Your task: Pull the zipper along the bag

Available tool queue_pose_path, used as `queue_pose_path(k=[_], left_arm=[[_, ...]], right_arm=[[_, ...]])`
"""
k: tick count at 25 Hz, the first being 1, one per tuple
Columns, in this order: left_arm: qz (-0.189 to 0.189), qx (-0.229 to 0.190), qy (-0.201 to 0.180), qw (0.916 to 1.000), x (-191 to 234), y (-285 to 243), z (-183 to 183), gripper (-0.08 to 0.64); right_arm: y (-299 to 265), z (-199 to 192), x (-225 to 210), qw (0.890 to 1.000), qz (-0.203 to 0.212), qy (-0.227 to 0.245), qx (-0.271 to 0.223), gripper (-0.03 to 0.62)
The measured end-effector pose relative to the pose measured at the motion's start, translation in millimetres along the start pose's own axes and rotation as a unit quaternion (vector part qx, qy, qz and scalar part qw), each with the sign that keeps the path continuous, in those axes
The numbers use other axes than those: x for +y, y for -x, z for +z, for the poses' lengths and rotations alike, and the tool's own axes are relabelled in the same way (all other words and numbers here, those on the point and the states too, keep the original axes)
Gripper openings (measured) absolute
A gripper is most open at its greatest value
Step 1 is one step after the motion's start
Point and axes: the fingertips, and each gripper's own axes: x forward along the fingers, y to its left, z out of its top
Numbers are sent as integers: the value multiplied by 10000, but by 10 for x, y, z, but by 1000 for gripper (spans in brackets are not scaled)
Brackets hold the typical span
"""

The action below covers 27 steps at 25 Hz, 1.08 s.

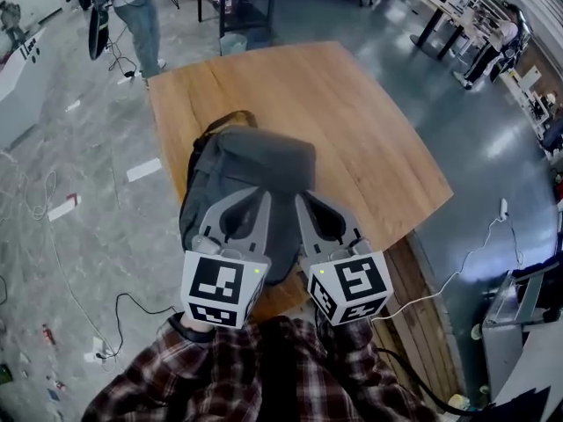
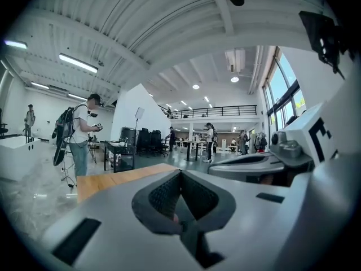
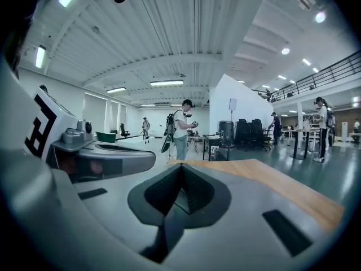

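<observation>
Head view: grey bag (image 1: 255, 170) (on table (image 1: 361, 121))

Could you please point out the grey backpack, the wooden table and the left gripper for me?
grey backpack (image 1: 255, 161): head view, on its upper panel.
wooden table (image 1: 352, 121): head view, on bare wood right of the bag.
left gripper (image 2: 180, 173): left gripper view, where its closed jaw tips meet.

1. We see a soft grey bag (image 1: 251, 170), a backpack by its shape, lying flat on the wooden table (image 1: 352, 121).
2. It lies on the table's near left part, with its left side reaching the table's left edge.
3. A brown strap (image 1: 215, 124) loops out from its far end, toward the table's far edge.
4. Its far part swells in a rounded hump; we cannot make out the zipper.
</observation>
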Motion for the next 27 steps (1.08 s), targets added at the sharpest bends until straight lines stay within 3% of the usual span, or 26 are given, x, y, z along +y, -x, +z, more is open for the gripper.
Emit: queue_pose_path(k=[27], left_arm=[[-161, 8, -80, 9998, -159, -57, 27, 11]], right_arm=[[116, -85, -89, 9999, -35, -107, 71, 11]])
